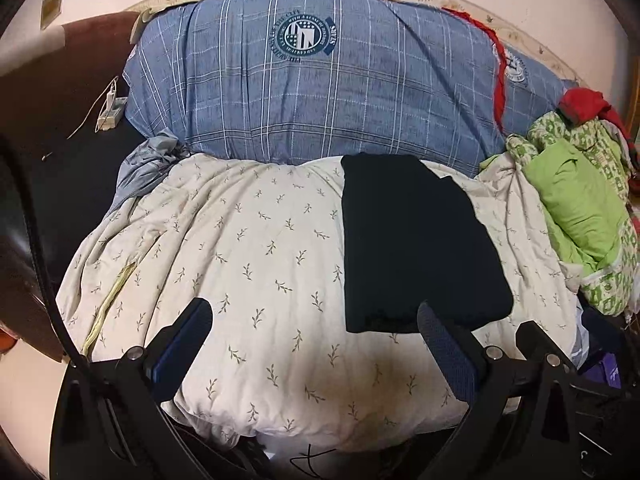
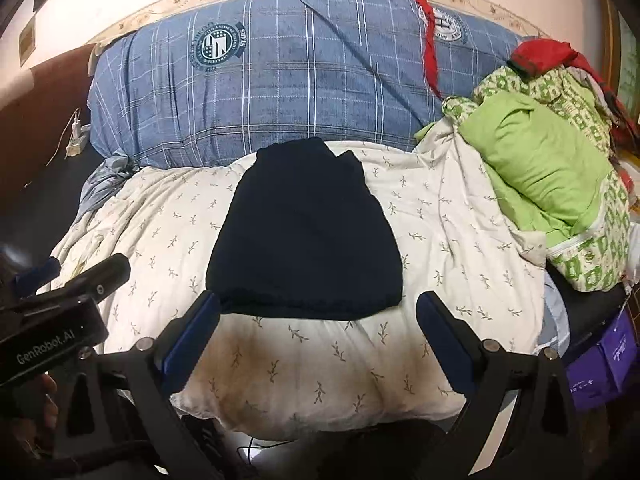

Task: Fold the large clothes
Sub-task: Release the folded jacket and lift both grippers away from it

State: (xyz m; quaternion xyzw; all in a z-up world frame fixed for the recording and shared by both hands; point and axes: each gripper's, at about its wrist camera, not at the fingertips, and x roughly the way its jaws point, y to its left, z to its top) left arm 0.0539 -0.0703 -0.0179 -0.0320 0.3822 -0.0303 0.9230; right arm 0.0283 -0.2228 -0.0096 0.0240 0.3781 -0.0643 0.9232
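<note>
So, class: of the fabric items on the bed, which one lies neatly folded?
The dark garment, a flat rectangle on the leaf-print quilt; the green bundle and blue plaid duvet are bunched.

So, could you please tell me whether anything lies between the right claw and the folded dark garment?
Nothing visible does. The right claw is open just short of the dark garment's near edge, with only bare floral quilt between them.

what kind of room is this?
Likely a bedroom: a cream leaf-print quilt under the folded dark navy garment, a bulky blue plaid duvet against the wall, and piled green bedding.
</note>
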